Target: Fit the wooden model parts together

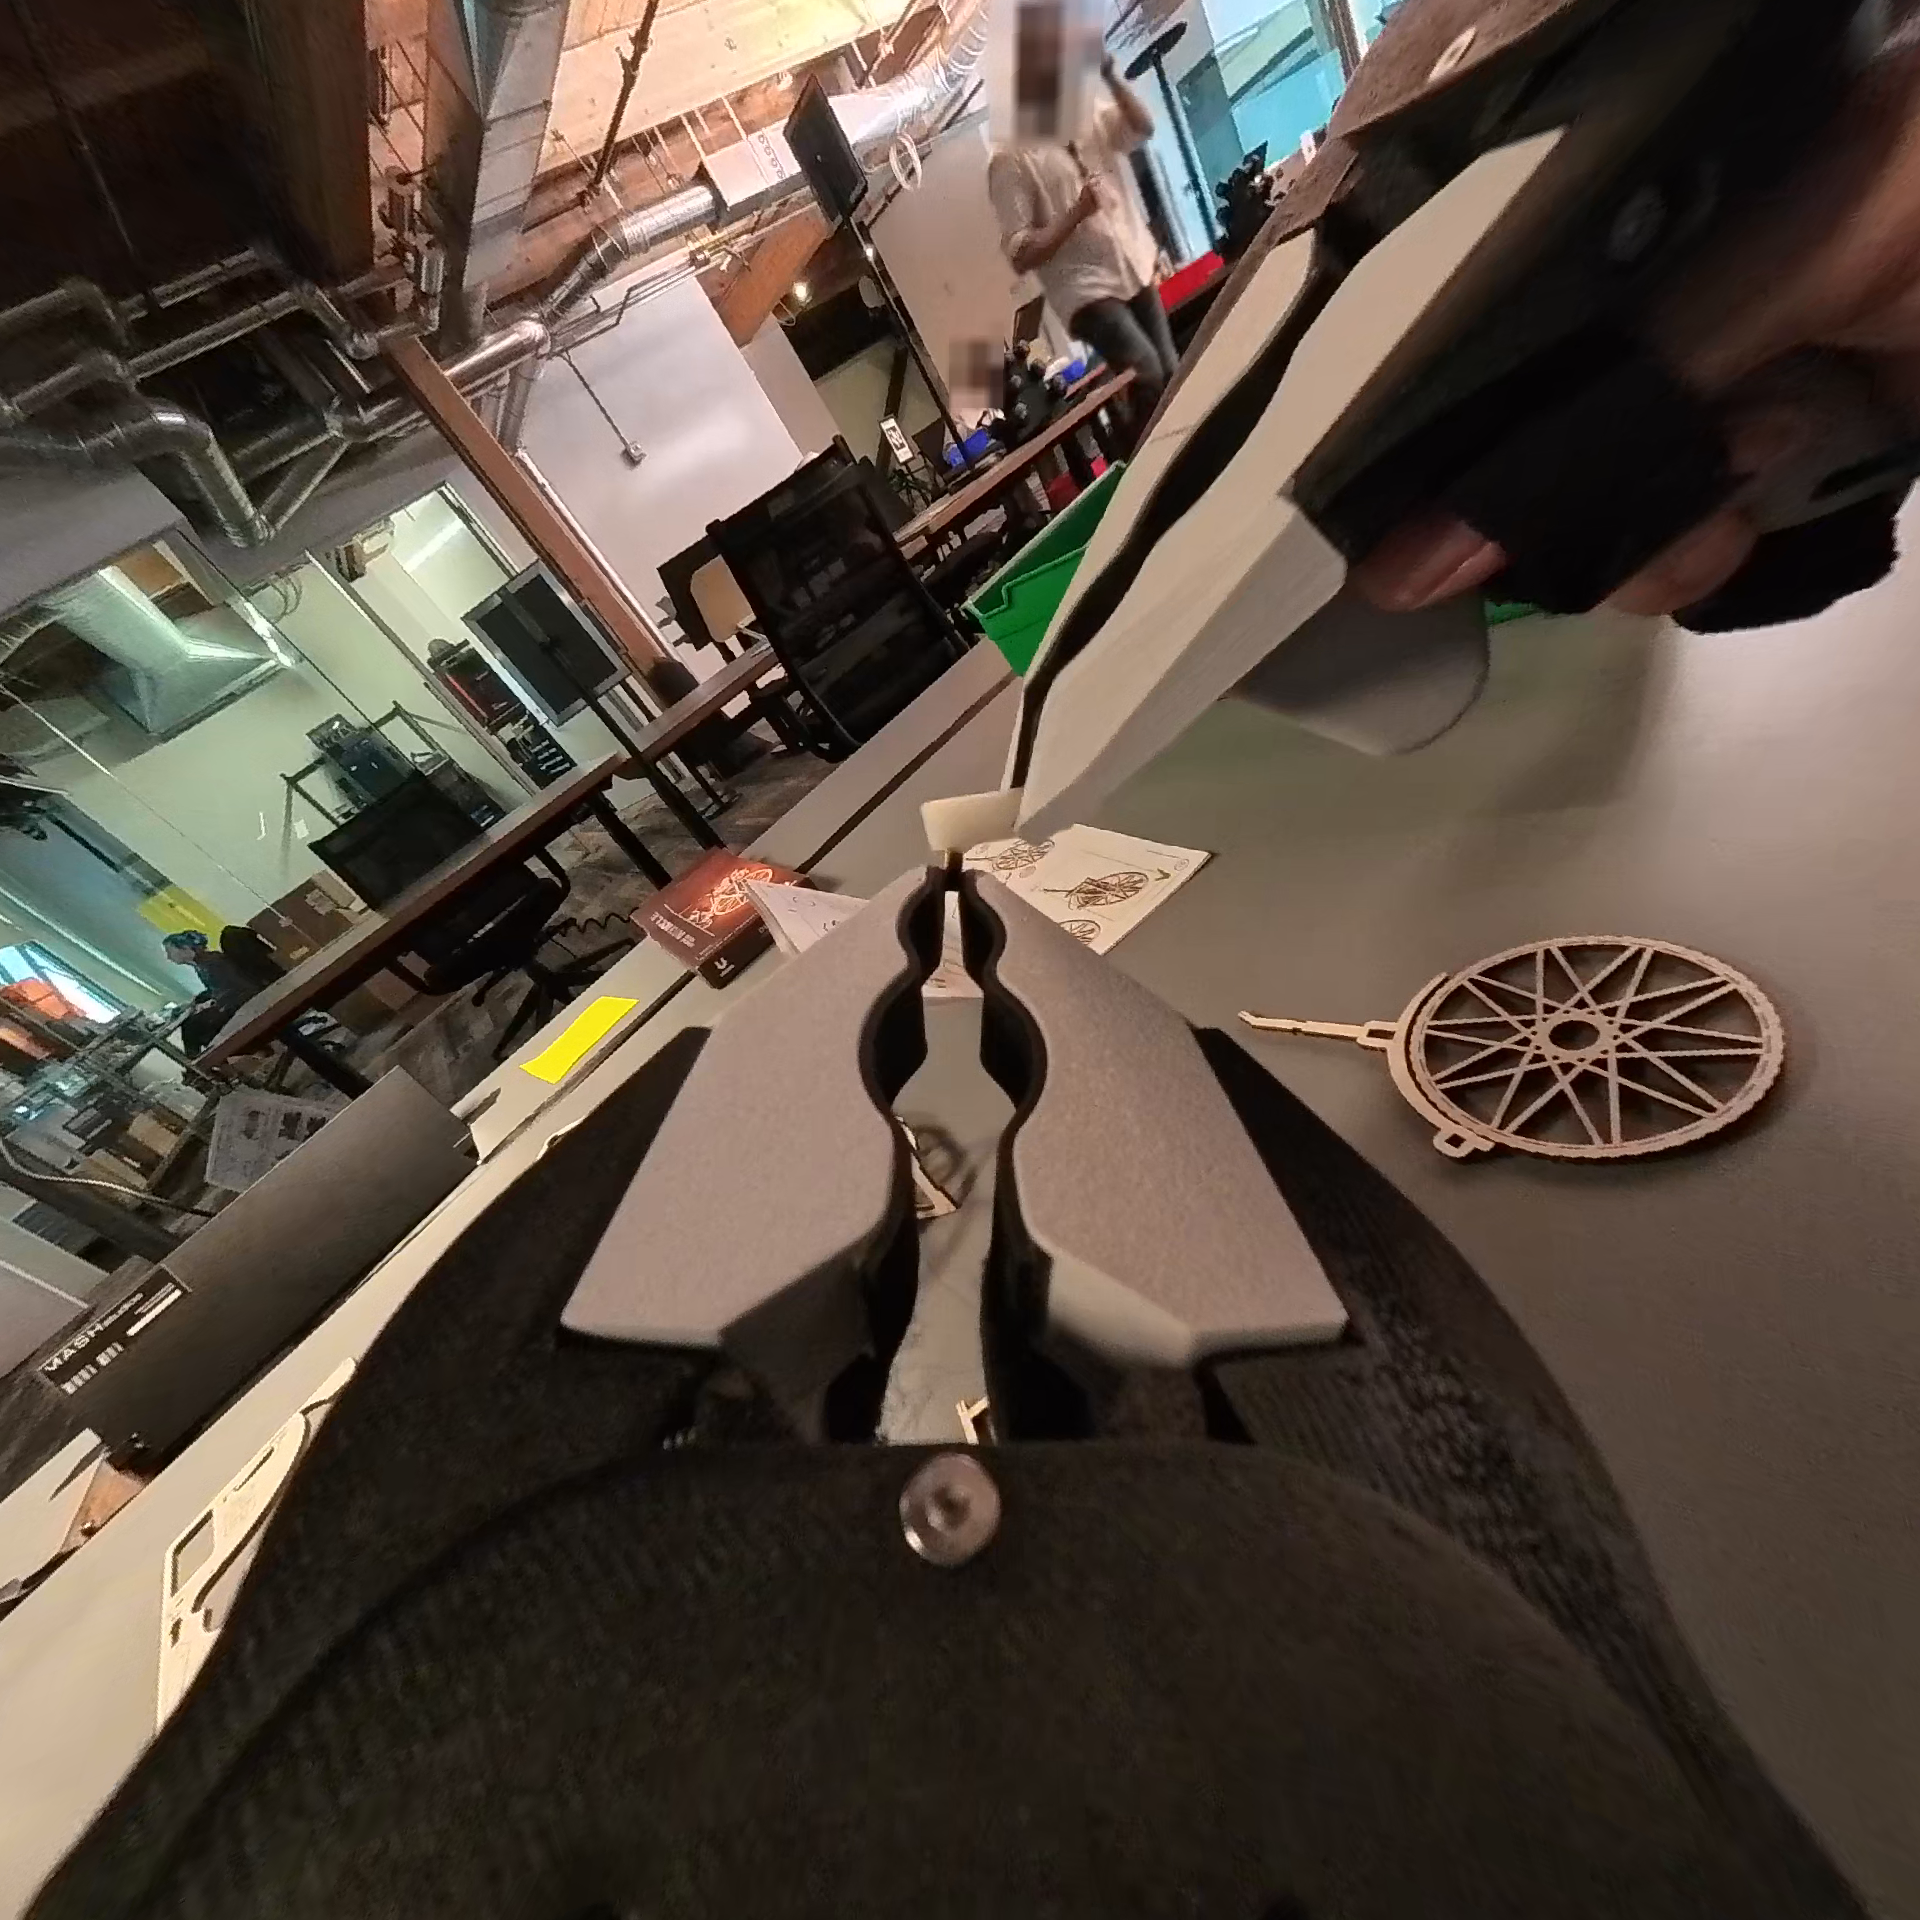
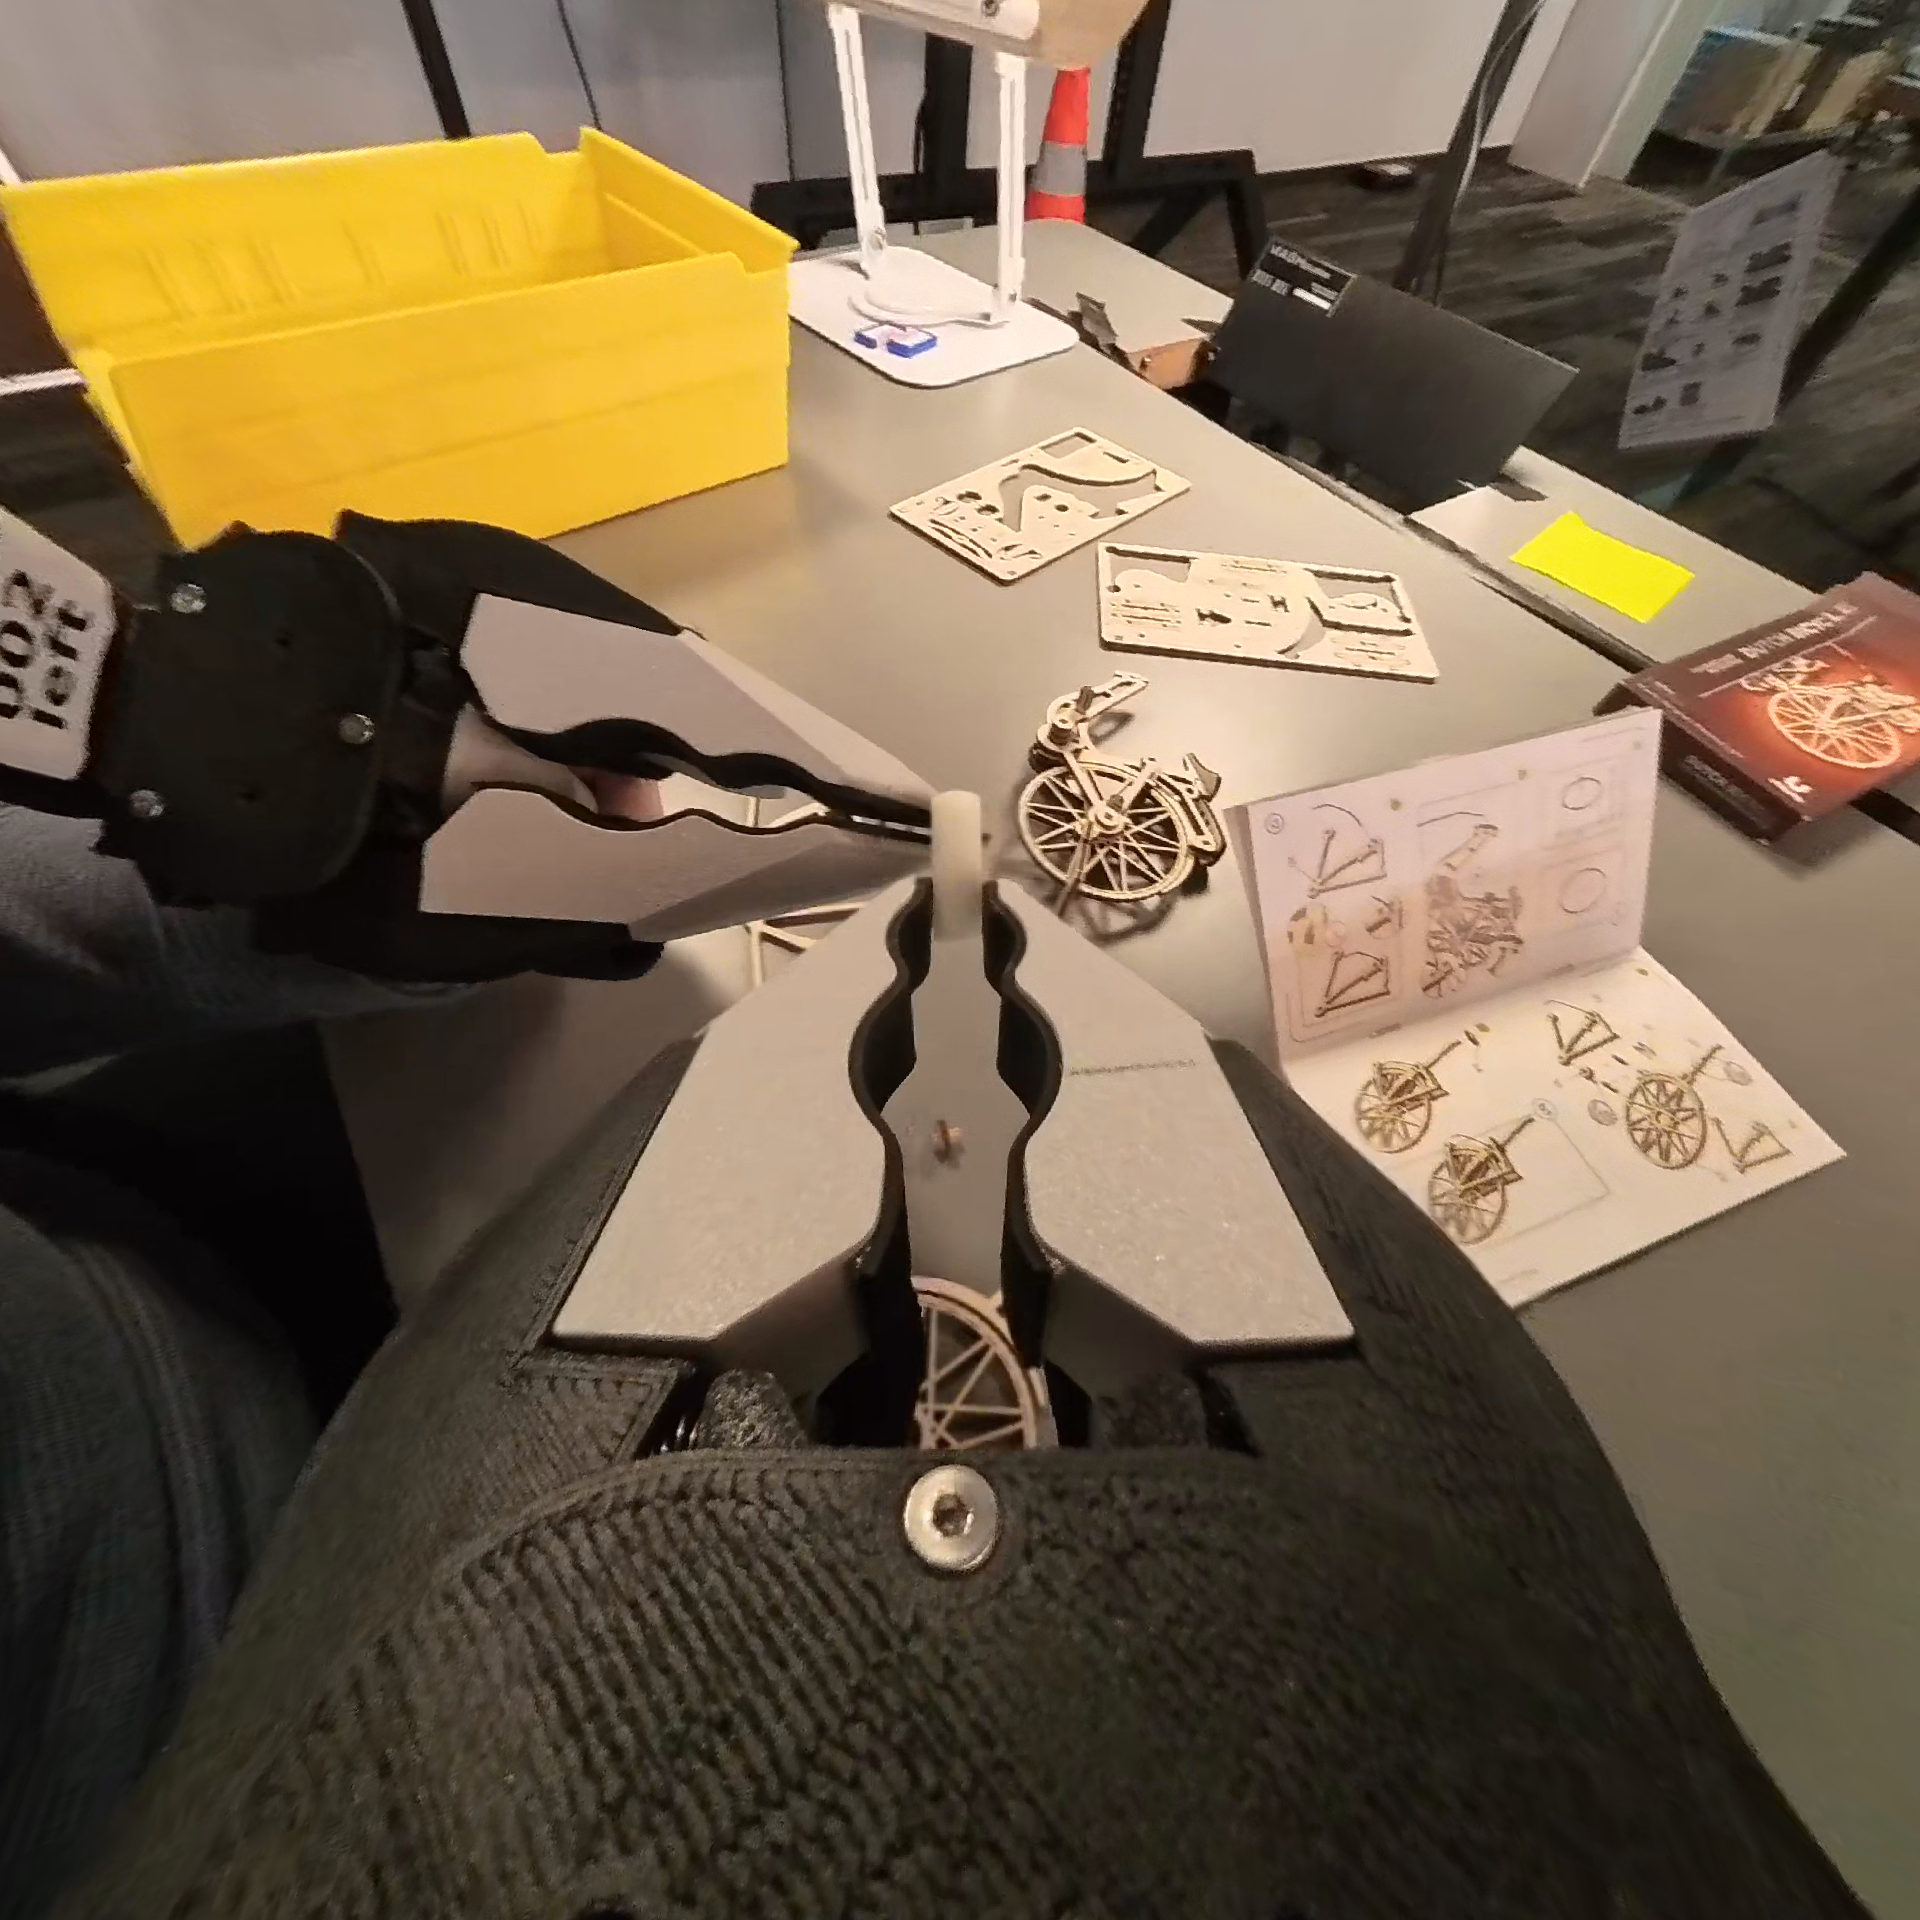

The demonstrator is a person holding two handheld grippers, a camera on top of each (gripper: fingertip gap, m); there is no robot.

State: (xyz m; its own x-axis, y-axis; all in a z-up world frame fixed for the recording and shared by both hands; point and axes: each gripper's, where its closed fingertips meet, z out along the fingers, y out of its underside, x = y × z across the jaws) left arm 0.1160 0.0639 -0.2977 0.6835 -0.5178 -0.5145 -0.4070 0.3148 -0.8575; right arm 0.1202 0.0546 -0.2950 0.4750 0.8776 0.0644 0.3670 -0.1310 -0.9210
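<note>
My left gripper [image 1: 954, 883] is shut on a small thin wooden piece [image 1: 951, 858] that sticks out of its tips. My right gripper [image 2: 951, 914] is shut on a small white block [image 2: 956, 857]. The two grippers meet tip to tip above the table, and the wooden piece touches the white block [image 1: 964, 816]. In the right wrist view the left gripper [image 2: 920, 826] comes in from the left. A partly built wooden bicycle model [image 2: 1117, 821] lies just beyond the tips. A loose spoked wooden wheel [image 1: 1590, 1044] lies flat on the grey table [image 1: 1558, 1403].
Two wooden part sheets [image 2: 1039, 499] [image 2: 1268, 613] lie farther back. An open instruction booklet [image 2: 1507, 987] and a dark box [image 2: 1787, 707] are on the right. A yellow bin [image 2: 416, 312] stands at the back left, and a green bin [image 1: 1039, 592] behind the right gripper. Both grippers' tips are close together, under 4 cm apart. The loose spoked wooden wheel [image 1: 1590, 1044] is about equally far from each gripper, around 15 cm. The partly built wooden bicycle model [image 2: 1117, 821] is about 15 cm from both grippers' fingertips.
</note>
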